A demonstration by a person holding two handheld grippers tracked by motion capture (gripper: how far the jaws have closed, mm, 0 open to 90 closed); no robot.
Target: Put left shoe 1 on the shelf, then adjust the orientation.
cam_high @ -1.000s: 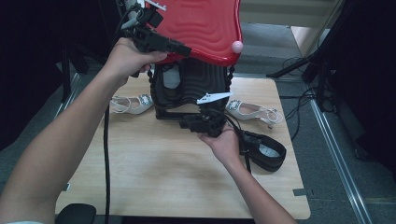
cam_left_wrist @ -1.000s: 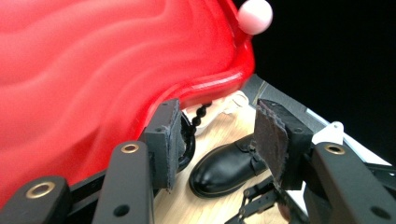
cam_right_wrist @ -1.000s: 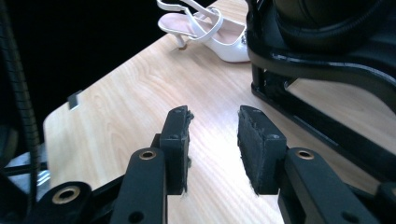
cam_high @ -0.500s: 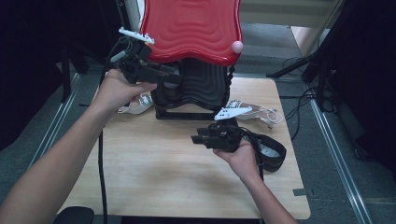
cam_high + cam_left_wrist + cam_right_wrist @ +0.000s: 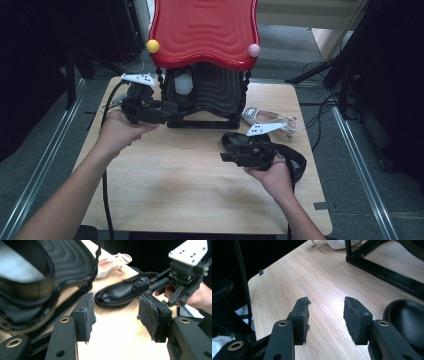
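Left tongs (image 5: 115, 315) lowered beside black rack (image 5: 210, 95), just opened wider, empty; right tongs (image 5: 325, 315) likewise spread, nothing between.

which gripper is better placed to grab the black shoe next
Right, probably. The right gripper hangs open right beside the black shoe at the table's right side. The left gripper, also open, sits across the table by the rack's base.

Glossy black leather shoe (image 5: 122, 292) on pale, smooth-grained wood table (image 5: 200, 175); shiny ribbed red plastic roof (image 5: 205, 30).
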